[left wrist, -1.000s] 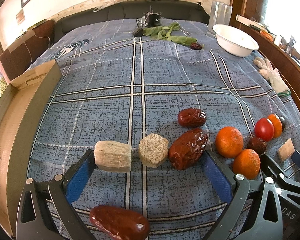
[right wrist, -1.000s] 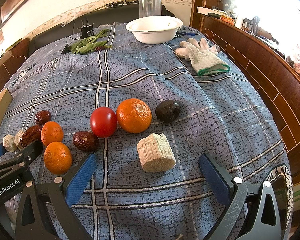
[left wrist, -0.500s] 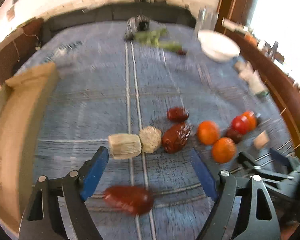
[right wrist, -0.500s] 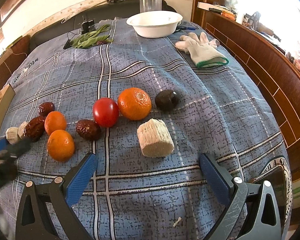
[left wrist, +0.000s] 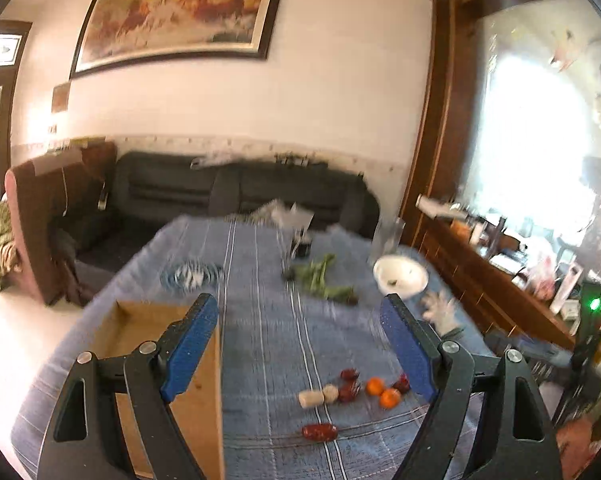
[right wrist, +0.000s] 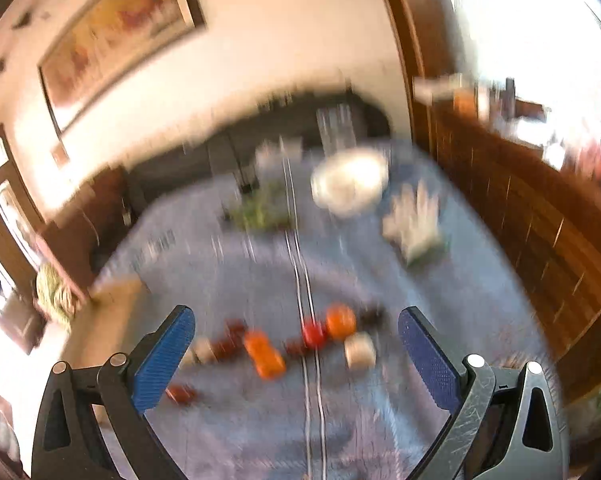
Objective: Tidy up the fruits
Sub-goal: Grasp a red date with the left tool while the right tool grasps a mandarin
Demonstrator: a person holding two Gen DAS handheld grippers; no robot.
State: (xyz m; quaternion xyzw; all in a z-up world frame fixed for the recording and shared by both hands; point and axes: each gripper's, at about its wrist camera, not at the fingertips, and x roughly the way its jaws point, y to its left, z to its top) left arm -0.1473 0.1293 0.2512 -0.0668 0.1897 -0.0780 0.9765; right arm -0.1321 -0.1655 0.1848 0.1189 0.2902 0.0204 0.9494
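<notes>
Both grippers are raised high and far back from the blue checked tablecloth [left wrist: 268, 320]. My left gripper [left wrist: 300, 344] is open and empty. Far below it lie a red date [left wrist: 319, 432], a pale cylinder piece [left wrist: 311, 398], a round pale piece [left wrist: 330, 393], more dates [left wrist: 349, 390] and two oranges [left wrist: 383, 393]. My right gripper [right wrist: 296, 356] is open and empty. Its view is blurred and shows oranges [right wrist: 265, 356], a red tomato [right wrist: 313, 333], another orange [right wrist: 340, 322] and a pale block [right wrist: 359, 350] in a row.
A cardboard box [left wrist: 160, 360] stands at the table's left edge. A white bowl [left wrist: 400, 276], green leaves [left wrist: 320, 280], a glass [left wrist: 386, 236] and white gloves [left wrist: 440, 312] lie at the far end. A dark sofa [left wrist: 236, 192] is behind, a wooden sideboard [left wrist: 500, 288] to the right.
Both grippers have pulled up and back from the fruits, which now look small and far. The right wrist view has become blurred. Both stay open and empty.
</notes>
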